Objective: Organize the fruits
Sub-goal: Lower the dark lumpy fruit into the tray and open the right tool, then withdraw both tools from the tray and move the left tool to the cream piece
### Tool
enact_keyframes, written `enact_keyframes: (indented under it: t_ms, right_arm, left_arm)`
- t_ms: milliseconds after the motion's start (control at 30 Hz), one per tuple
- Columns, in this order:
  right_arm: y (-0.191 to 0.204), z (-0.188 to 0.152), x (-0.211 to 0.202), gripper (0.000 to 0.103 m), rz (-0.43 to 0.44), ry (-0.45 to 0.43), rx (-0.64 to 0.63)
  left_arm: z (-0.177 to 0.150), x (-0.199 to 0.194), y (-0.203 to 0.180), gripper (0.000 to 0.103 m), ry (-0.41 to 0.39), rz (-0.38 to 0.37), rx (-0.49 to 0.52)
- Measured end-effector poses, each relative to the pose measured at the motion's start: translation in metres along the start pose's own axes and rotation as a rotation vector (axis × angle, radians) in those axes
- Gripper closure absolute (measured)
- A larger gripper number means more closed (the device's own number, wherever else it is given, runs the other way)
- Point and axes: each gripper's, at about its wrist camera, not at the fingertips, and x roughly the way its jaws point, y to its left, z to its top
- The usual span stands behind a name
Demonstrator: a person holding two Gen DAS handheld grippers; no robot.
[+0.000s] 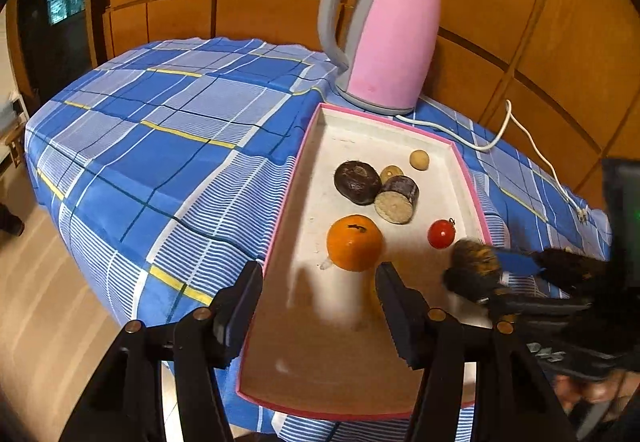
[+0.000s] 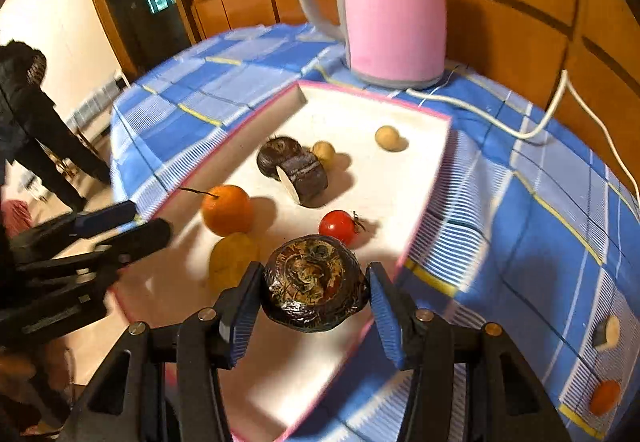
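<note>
- We see a shallow white rectangular tray with a pink rim [image 1: 280,198] on the blue plaid tablecloth [image 1: 160,146], filling the centre of both views.
- Tray contents, left wrist view: an orange round citrus fruit with a short stem [image 1: 354,243] at lower centre; a small red tomato-like fruit [image 1: 441,234] to its right; two dark brown cut fruit pieces [image 1: 376,188], touching, at mid tray; two small tan round fruits [image 1: 419,159] behind them.
- The right wrist view adds a yellowish fruit [image 2: 232,258], blurred, just below the orange one.
- Right gripper [image 2: 314,292]: jaws closed against a dark mottled round fruit [image 2: 316,282], held above the tray's lower right rim, just beside the red fruit.
- Left gripper [image 1: 318,290]: jaws spread wide, nothing between them, at the tray's lower left edge.
- A pink electric kettle with a grey handle [image 1: 384,34] stands at the top of the frame, just beyond the tray.
- Lower right of the right wrist view: two small fruits [image 2: 606,362] lie on the cloth outside the tray.
</note>
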Motion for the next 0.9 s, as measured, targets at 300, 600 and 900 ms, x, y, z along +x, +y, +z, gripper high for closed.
enact_keyframes:
  t_ms: [300,600,900]
  right_arm:
    - [-0.001,-0.007,-0.01,0.037,-0.015,-0.038,-0.001]
    - [-0.041,-0.048,-0.068,0.037,-0.101,-0.13,0.169]
    - [-0.087,-0.089,-0.1,0.037,-0.21,-0.144,0.324]
  left_arm:
    - [0.001,-0.003,-0.003,0.043,-0.01,-0.001,0.006]
    - [0.0,-0.01,-0.017,0.043,-0.022,-0.024,0.04]
    - [-0.007,-0.016,-0.058,0.043,-0.014,-0.067,0.141]
